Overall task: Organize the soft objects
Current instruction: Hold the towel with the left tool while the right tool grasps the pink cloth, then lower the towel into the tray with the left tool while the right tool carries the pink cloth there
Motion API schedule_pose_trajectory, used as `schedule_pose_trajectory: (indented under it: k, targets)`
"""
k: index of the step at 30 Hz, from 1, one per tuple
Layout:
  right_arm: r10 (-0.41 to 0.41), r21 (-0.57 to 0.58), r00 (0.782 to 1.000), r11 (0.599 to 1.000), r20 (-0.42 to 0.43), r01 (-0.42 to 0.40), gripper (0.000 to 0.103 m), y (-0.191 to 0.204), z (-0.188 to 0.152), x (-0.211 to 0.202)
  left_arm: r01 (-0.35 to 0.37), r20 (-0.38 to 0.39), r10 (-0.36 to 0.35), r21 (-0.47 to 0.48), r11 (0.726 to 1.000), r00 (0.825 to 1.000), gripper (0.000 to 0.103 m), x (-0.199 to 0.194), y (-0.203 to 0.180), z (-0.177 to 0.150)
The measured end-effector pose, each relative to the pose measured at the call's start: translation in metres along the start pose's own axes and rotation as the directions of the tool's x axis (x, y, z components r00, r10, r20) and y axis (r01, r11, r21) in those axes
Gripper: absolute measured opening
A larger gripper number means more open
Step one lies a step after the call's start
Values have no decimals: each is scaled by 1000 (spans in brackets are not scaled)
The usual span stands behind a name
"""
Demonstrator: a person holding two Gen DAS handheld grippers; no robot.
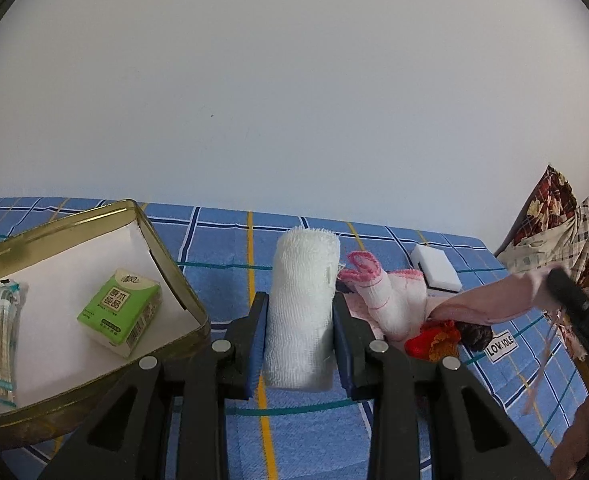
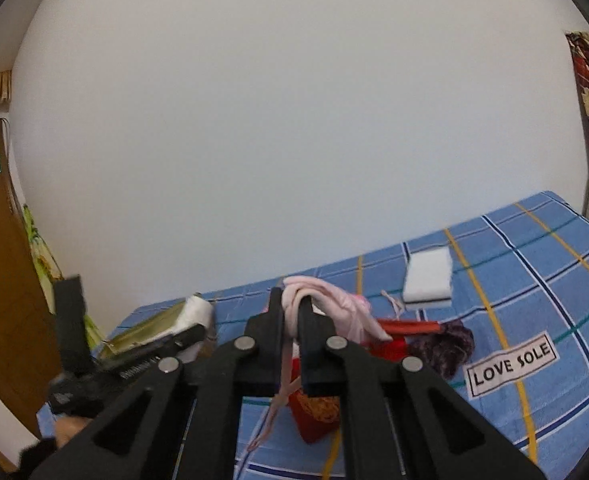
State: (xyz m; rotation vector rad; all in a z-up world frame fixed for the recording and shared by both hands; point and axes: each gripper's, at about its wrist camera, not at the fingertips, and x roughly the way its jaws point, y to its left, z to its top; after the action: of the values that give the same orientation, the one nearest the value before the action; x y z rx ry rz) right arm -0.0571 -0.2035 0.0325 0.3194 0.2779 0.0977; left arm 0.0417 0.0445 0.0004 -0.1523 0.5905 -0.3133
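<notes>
At the left edge of the blue checked cloth sits the gold tin, holding a green tissue pack. The left gripper clamps the white gauze roll; best lifted clear over the rim. The right gripper pinches pink fabric above the red and purple pile, whose items blur together
</notes>
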Motion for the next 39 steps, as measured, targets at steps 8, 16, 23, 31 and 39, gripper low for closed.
schedule_pose_trajectory:
  k: [8, 16, 23, 31, 39]
  targets:
    - [59, 8, 989, 998, 132, -61, 6, 24, 45, -31, 12, 32, -11, -23, 1000, 999, 33, -10, 7, 4]
    - [124, -82, 975, 991, 187, -110, 6, 79, 62, -33, -18, 68, 18, -6, 1000, 998, 33, -20, 13, 9]
    - [212, -127, 962, 973, 171, -192, 6, 130, 71, -5, -83, 94, 83, -8, 997, 992, 33, -31, 42, 12]
    - [310, -149, 942, 945, 125, -291, 6, 180, 70, 41, -159, 106, 166, -70, 985, 980, 33, -41, 92, 17]
    - [365, -120, 929, 927, 65, -356, 6, 208, 59, 75, -222, 107, 233, -106, 969, 967, 33, -49, 126, 19]
